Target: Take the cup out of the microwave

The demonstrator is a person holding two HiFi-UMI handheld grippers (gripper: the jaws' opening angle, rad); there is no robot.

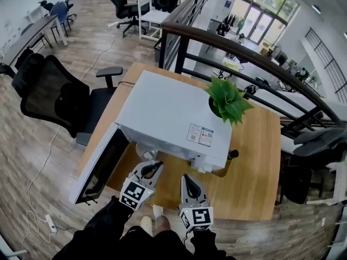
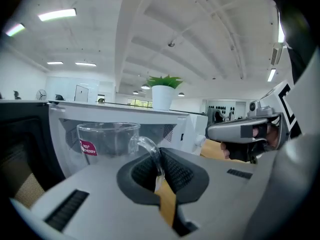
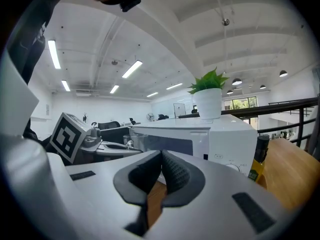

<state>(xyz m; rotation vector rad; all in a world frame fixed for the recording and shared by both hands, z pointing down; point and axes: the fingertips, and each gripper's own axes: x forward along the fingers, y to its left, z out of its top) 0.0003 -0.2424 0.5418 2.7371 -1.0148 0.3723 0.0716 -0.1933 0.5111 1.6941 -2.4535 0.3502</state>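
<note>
The cup [image 2: 107, 139] is pinched by its handle in the left gripper [image 2: 159, 164] jaws, at the open microwave [image 1: 168, 112] mouth, over the counter [image 1: 255, 161] near edge. The right gripper [image 3: 161, 166] jaws are pressed together, empty. The cup seems almost out; setting it down is left.

This is an open-plan office, seen from an upper level. Black mesh swivel chairs [image 1: 51, 93] stand by long grey desks [image 1: 27, 37] on a wood-plank floor [image 1: 32, 161], where a white power strip with a trailing cable [image 1: 50, 221] lies. A dark curved handrail on black posts [image 1: 244, 56] closes the edge. Beyond it a lower floor shows more work desks [image 1: 230, 64] and tall glass doors [image 1: 259, 16]. A white ceiling [image 3: 165, 44] carries long strip lights [image 3: 132, 69]. On a light wooden table [image 1: 255, 167] sit a white box-shaped microwave [image 1: 173, 115] and a green leafy plant in a white pot [image 1: 227, 99]
</note>
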